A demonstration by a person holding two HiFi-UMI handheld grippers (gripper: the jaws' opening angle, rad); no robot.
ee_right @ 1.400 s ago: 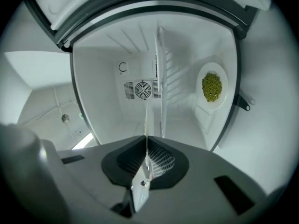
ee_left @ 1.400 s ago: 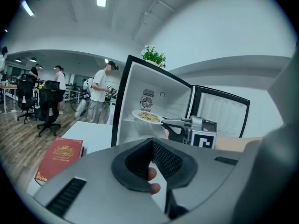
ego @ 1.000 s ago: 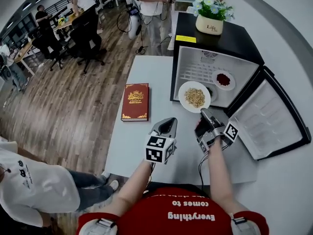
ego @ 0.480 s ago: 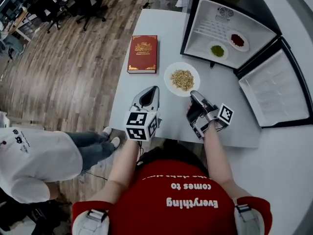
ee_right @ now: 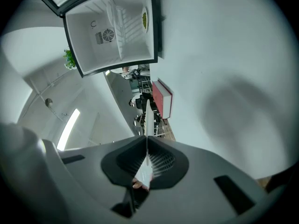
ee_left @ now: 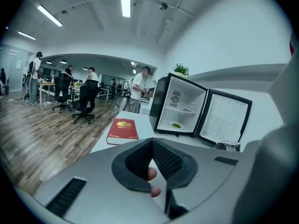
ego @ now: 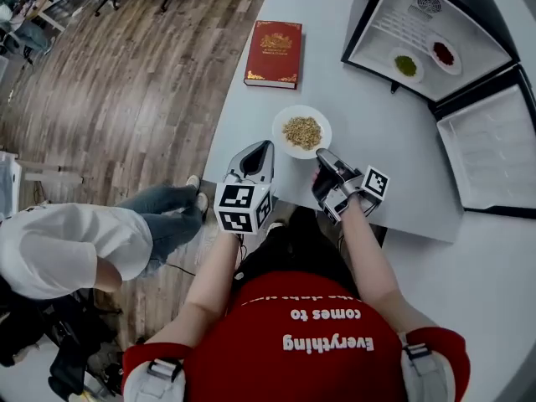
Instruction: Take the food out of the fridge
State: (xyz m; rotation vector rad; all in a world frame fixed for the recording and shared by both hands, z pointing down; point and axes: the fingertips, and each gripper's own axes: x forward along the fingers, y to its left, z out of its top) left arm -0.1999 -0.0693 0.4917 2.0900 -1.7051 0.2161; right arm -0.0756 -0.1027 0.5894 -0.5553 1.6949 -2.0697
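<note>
A white plate of tan grain (ego: 301, 131) sits low over the near part of the white table (ego: 402, 157). My right gripper (ego: 322, 155) is shut on its near rim. In the right gripper view the plate (ee_right: 146, 120) shows edge-on as a thin white line pinched between the pads of the right gripper (ee_right: 146, 143). My left gripper (ego: 259, 149) is beside the plate on its left, shut and empty (ee_left: 152, 142). The black fridge (ego: 423, 23) stands open at the far right, with a plate of green food (ego: 406, 65) and a plate of red food (ego: 444, 54) inside.
A red book (ego: 273, 53) lies on the far left of the table. The fridge door (ego: 494, 153) is swung out flat over the table's right side. A person in a white top (ego: 59, 249) stands on the wood floor at the left; others stand far off.
The grain plate, held by my right gripper, has come from the fridge mouth back to the near part of the table and lower. My left gripper has drawn back with it.
</note>
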